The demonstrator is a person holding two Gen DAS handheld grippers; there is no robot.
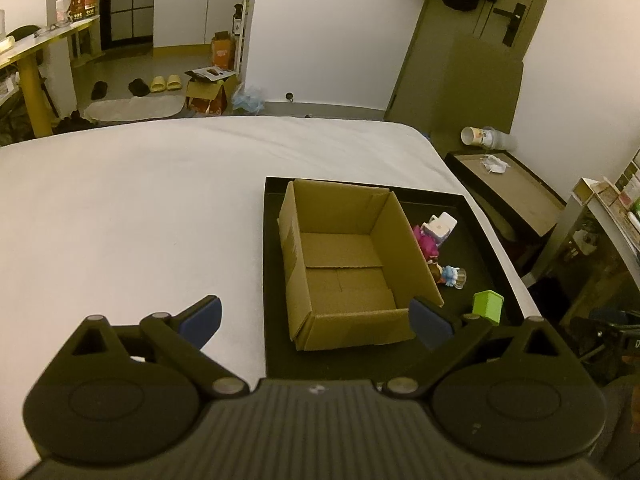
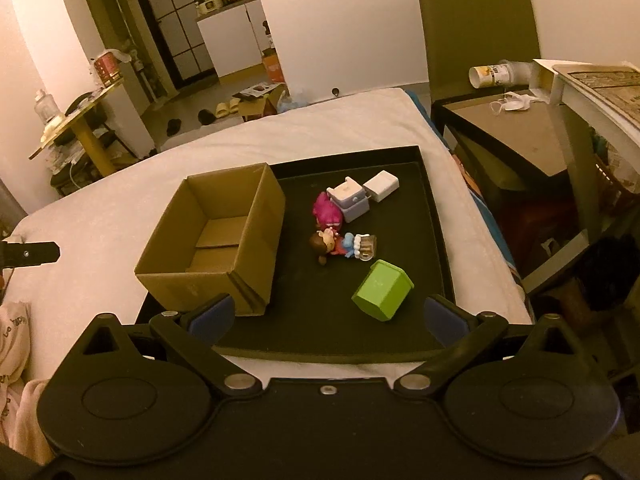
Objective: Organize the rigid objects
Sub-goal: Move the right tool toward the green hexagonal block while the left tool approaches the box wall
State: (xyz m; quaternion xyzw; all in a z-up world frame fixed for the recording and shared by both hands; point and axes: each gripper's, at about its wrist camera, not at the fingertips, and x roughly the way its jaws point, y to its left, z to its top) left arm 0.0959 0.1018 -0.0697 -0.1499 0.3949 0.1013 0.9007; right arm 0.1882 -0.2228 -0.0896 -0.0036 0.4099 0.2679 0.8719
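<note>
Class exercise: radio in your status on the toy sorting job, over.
Left gripper and right gripper open, empty. Cardboard box empty on black tray. Green cube nearest; nothing blocking.

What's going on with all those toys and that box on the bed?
A person holds a gripper in each hand over a black tray on the bed. Both the left gripper and the right gripper are open and hold nothing. The cardboard box on the tray is empty. Beside it lie a green block, a doll, a pink toy and two small white pieces. Nothing is packed yet.
</note>
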